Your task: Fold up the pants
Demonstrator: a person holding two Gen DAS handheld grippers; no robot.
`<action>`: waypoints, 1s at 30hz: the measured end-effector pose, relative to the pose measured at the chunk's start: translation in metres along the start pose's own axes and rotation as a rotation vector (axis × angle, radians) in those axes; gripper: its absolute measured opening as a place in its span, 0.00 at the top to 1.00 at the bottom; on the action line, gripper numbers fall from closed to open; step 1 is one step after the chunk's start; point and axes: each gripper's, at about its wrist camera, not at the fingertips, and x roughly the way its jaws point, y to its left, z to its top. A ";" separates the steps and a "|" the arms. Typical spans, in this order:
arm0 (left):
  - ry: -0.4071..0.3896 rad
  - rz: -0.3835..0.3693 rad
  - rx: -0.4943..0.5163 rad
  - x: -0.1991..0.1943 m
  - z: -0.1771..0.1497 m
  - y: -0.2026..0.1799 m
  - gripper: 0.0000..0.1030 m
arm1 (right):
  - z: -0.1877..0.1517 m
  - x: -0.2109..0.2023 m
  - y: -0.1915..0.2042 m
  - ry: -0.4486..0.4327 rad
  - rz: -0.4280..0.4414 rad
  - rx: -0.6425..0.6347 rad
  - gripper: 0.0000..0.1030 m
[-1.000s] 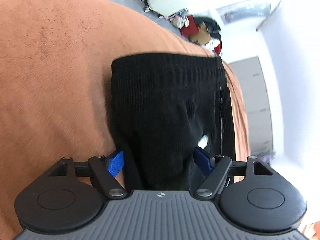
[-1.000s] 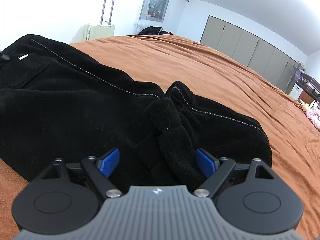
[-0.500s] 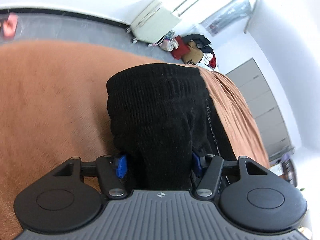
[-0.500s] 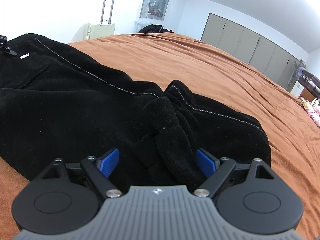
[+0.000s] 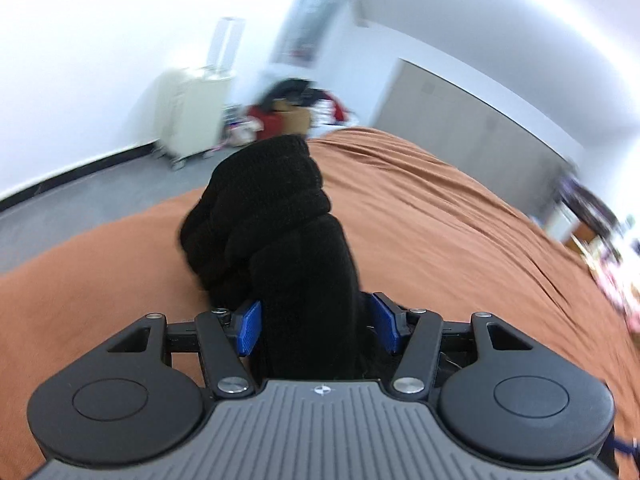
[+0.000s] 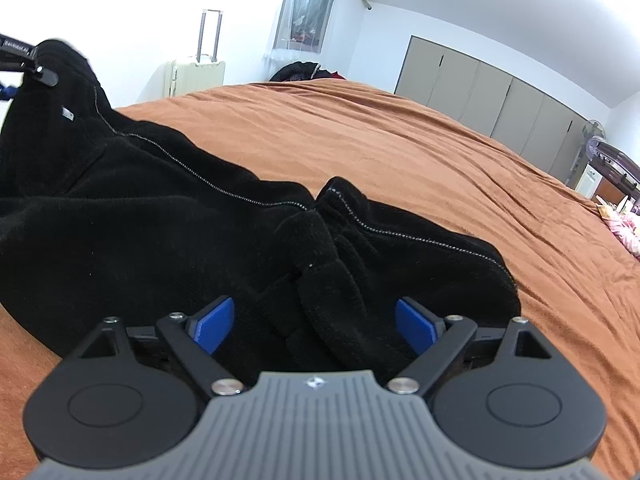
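The black pants (image 6: pixel 168 216) lie on the brown bed cover (image 6: pixel 400 148). My left gripper (image 5: pixel 316 326) is shut on the waistband end of the pants (image 5: pixel 280 216) and holds it bunched up above the bed. It also shows in the right wrist view (image 6: pixel 28 62) at the far left, lifting that end. My right gripper (image 6: pixel 314 324) is open, its blue pads on either side of a bunched fold of the pants (image 6: pixel 324 280) by the leg ends.
A cream suitcase (image 6: pixel 196 76) stands on the grey floor past the bed's far edge. A pile of clothes (image 6: pixel 300 70) lies beside it. Grey wardrobe doors (image 6: pixel 500 92) line the right wall. A fan (image 6: pixel 596 140) stands at the far right.
My left gripper has shut on the waistband and lifted it off the bed, tilting up. The cloth now hangs bunched. My right gripper has stayed open over the leg ends.
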 end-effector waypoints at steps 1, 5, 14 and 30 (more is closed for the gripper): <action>0.009 -0.025 0.036 -0.001 -0.001 -0.015 0.40 | 0.000 -0.001 0.000 -0.002 -0.002 0.004 0.18; 0.142 -0.194 0.184 0.009 -0.018 -0.081 0.64 | 0.002 -0.006 -0.005 -0.010 -0.008 0.045 0.17; 0.264 -0.258 0.168 0.012 -0.069 -0.090 0.53 | 0.021 -0.014 0.006 -0.047 0.072 0.109 0.15; 0.105 0.144 0.038 -0.036 0.005 0.082 0.33 | 0.107 0.018 0.307 -0.210 0.306 -0.374 0.14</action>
